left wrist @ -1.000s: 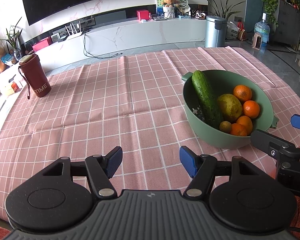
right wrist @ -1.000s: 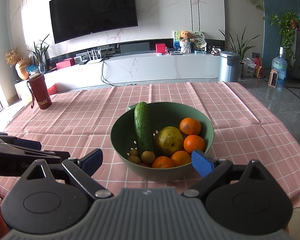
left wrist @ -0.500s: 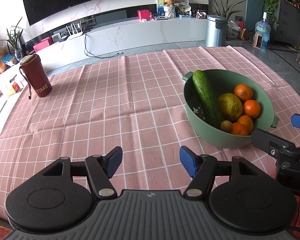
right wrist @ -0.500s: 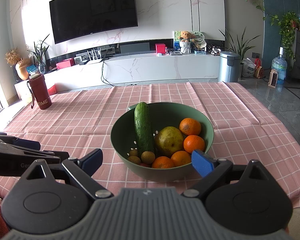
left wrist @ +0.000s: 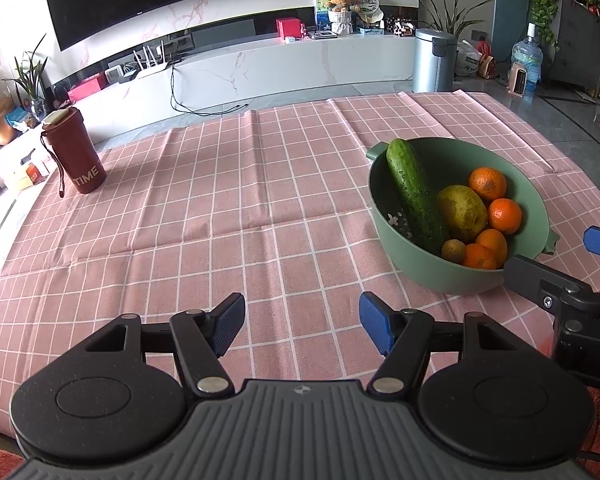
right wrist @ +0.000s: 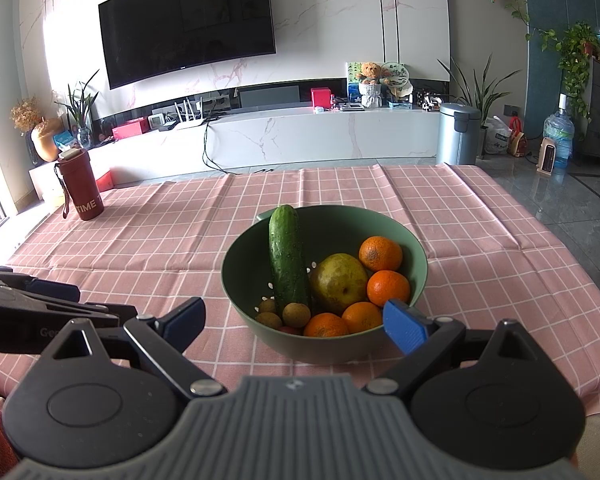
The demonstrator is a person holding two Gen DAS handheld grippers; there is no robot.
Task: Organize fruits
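Note:
A green bowl (right wrist: 414,248) stands on the pink checked tablecloth and also shows in the left wrist view (left wrist: 528,196). In it lie a cucumber (right wrist: 287,256), a yellow-green pear (right wrist: 340,282), several oranges (right wrist: 381,254) and small brown fruits (right wrist: 296,314). My right gripper (right wrist: 294,322) is open and empty, just in front of the bowl's near rim. My left gripper (left wrist: 302,322) is open and empty over bare cloth, to the left of the bowl. The cucumber (left wrist: 414,194) leans on the bowl's far left rim.
A dark red "TIME" bottle (left wrist: 76,152) stands at the table's far left, also in the right wrist view (right wrist: 80,186). The pink tablecloth (left wrist: 220,208) covers the table. A TV bench and a metal bin (right wrist: 458,134) stand beyond the far edge.

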